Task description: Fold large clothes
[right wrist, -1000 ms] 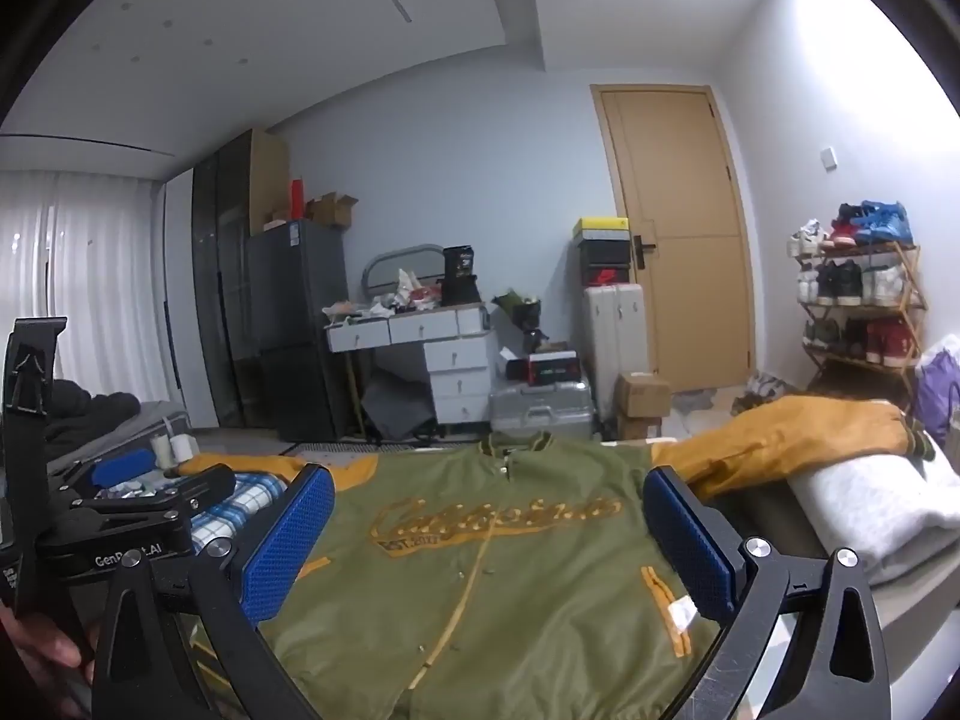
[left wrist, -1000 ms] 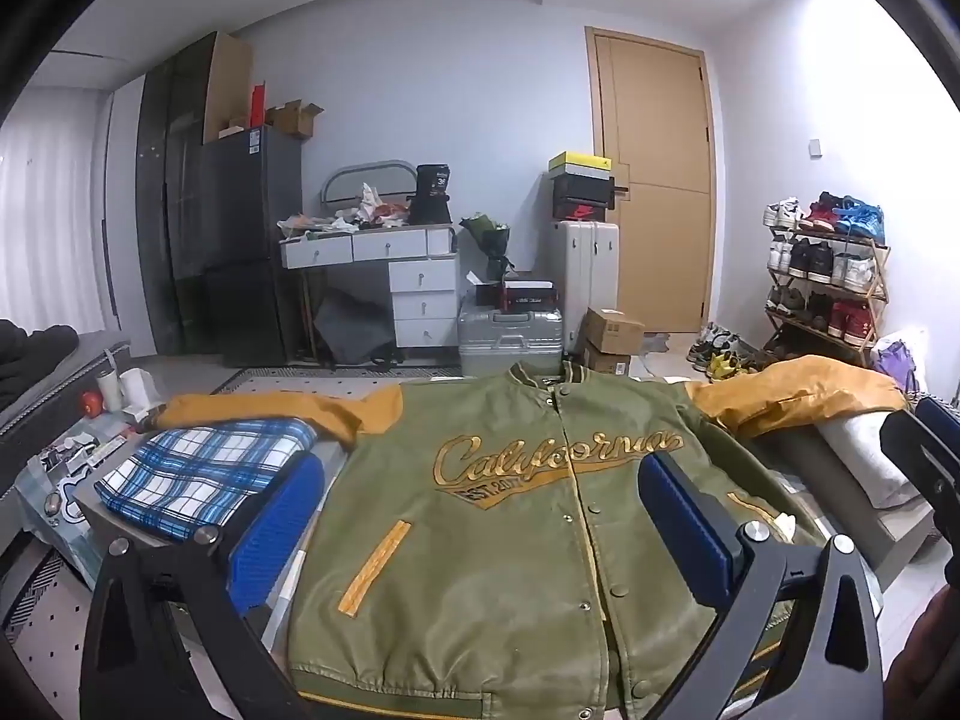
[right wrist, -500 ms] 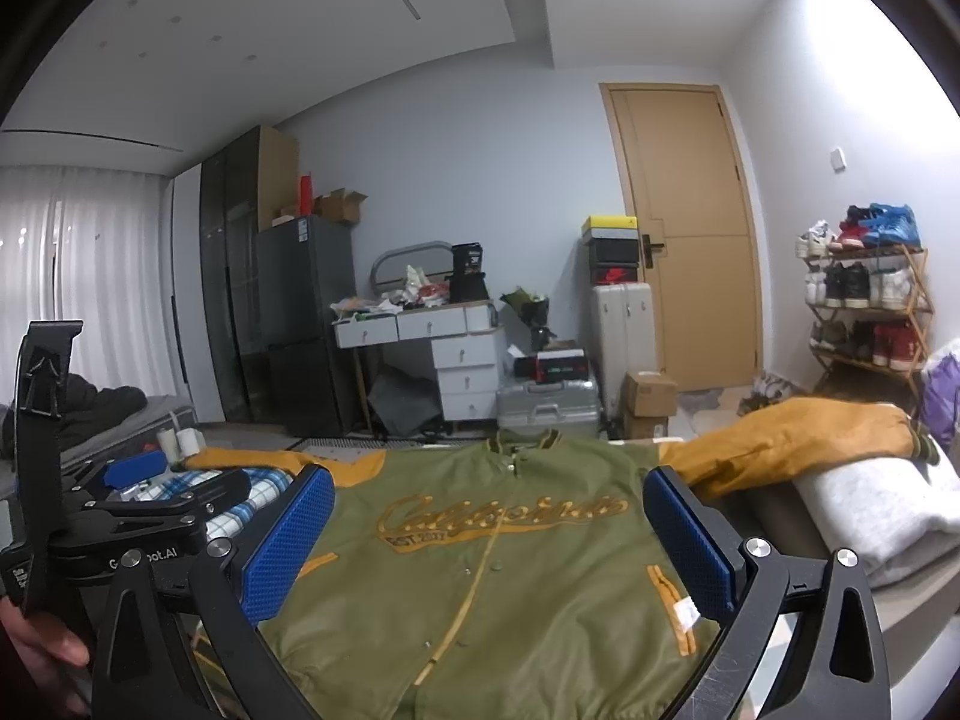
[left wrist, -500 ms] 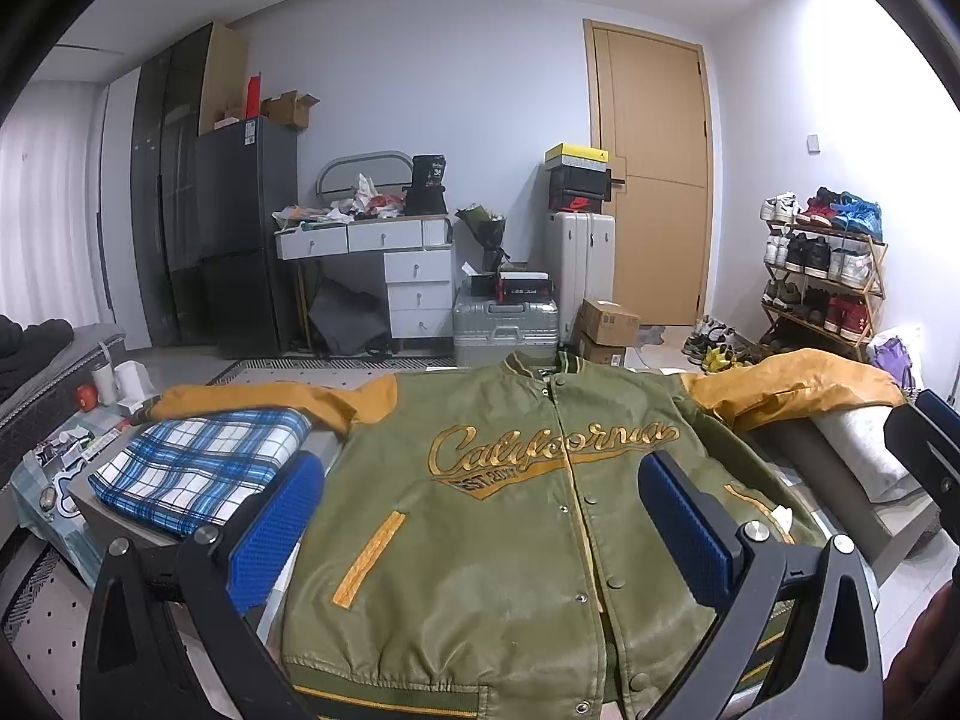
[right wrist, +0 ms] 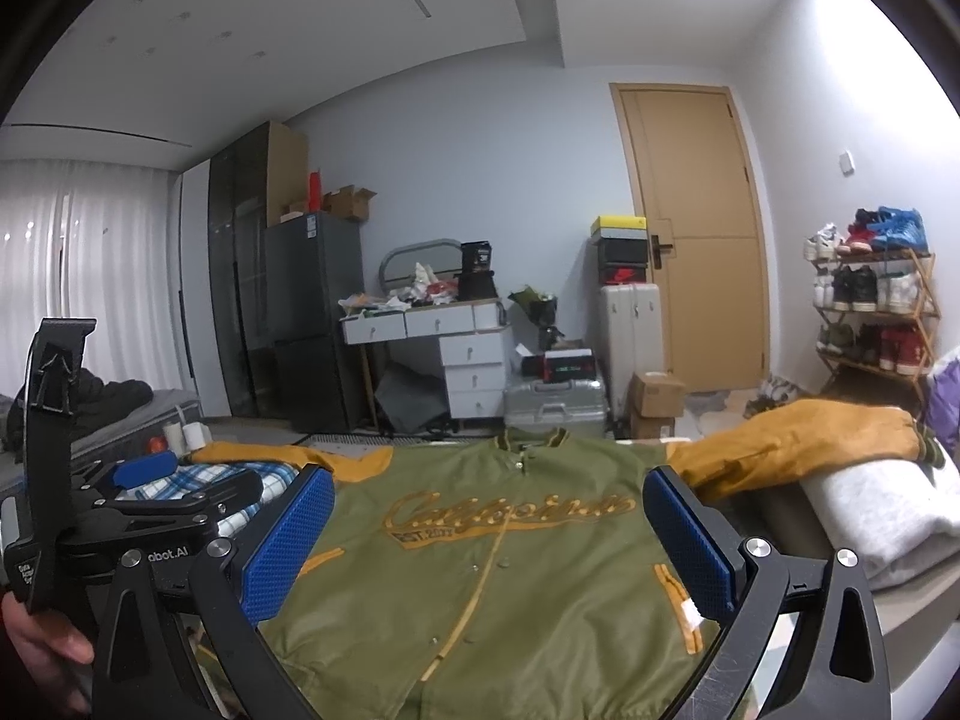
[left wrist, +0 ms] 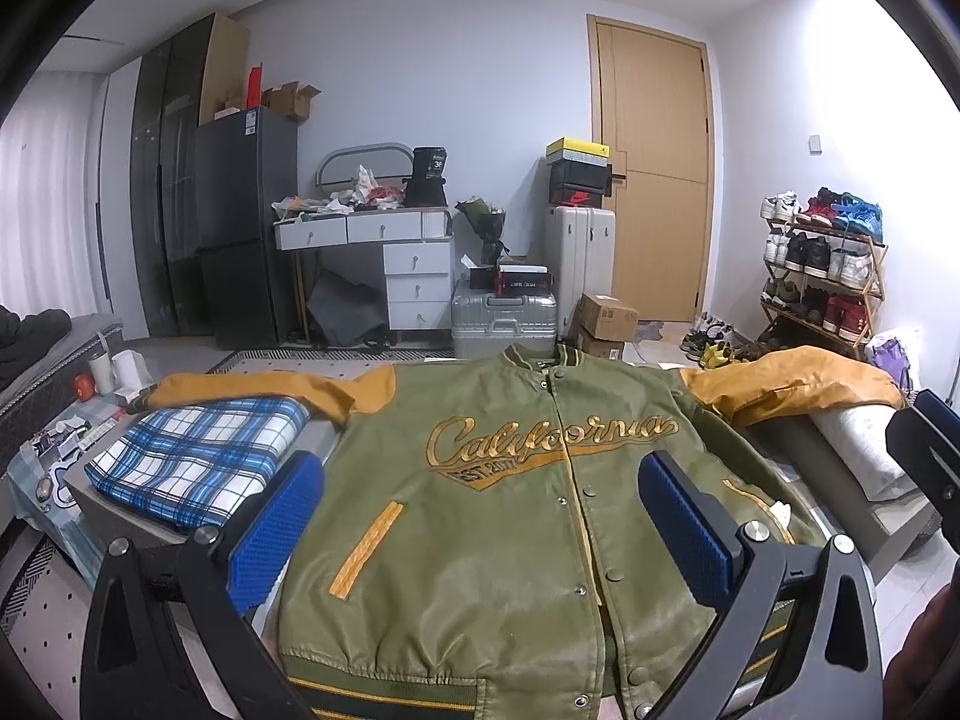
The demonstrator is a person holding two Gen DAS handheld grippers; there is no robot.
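Note:
An olive green varsity jacket (left wrist: 510, 516) (right wrist: 498, 546) with mustard sleeves and a "California" script lies flat and face up on the table, snaps done up, both sleeves spread outward. My left gripper (left wrist: 480, 528) hovers open above its lower front, blue pads wide apart with nothing between them. Open as well, my right gripper (right wrist: 489, 546) hangs over the jacket's lower half with empty jaws. In the right wrist view the left gripper's body (right wrist: 126, 516) shows at the left, held by a hand (right wrist: 36, 630).
A folded blue plaid garment (left wrist: 198, 456) lies left of the jacket. A folded grey garment (right wrist: 888, 516) sits under the right sleeve (right wrist: 798, 438). Beyond the table stand suitcases (left wrist: 504, 318), boxes, a white desk, a shoe rack (left wrist: 822, 276) and a door.
Both grippers have tilted slightly upward and drawn back a little, so the jacket sits lower in each view. Nothing was grasped or released.

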